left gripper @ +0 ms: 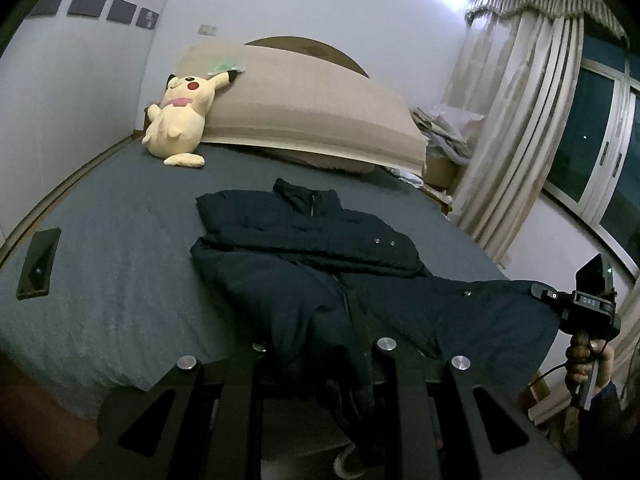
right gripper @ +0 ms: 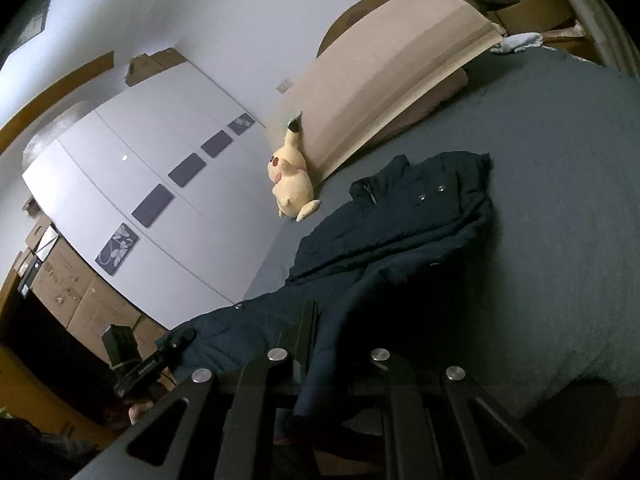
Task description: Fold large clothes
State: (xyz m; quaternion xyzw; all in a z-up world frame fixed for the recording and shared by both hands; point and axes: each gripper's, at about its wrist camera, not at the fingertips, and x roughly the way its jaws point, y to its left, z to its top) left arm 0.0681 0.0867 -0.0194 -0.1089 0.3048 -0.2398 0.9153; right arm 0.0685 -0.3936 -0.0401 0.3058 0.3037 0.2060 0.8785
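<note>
A dark navy jacket (left gripper: 312, 232) lies on the grey-blue bed (left gripper: 120, 260), collar towards the headboard and a sleeve folded across its chest. Its lower hem is lifted off the mattress and stretched between both grippers. My left gripper (left gripper: 324, 336) is shut on the hem, and the cloth drapes over its fingers and hides the tips. In the same view my right gripper (left gripper: 540, 291) pinches the other hem corner at the right, with a hand (left gripper: 588, 360) on its handle. In the right wrist view the jacket (right gripper: 400, 232) hangs from my right gripper (right gripper: 324, 332), and the left gripper (right gripper: 180, 338) holds the far corner.
A yellow plush toy (left gripper: 180, 120) leans on a beige cushion (left gripper: 312, 108) at the head of the bed. A flat black object (left gripper: 38, 264) lies near the bed's left edge. Curtains (left gripper: 520, 120) and a window stand right; a white wardrobe (right gripper: 140, 200) and cardboard boxes (right gripper: 88, 304) stand left.
</note>
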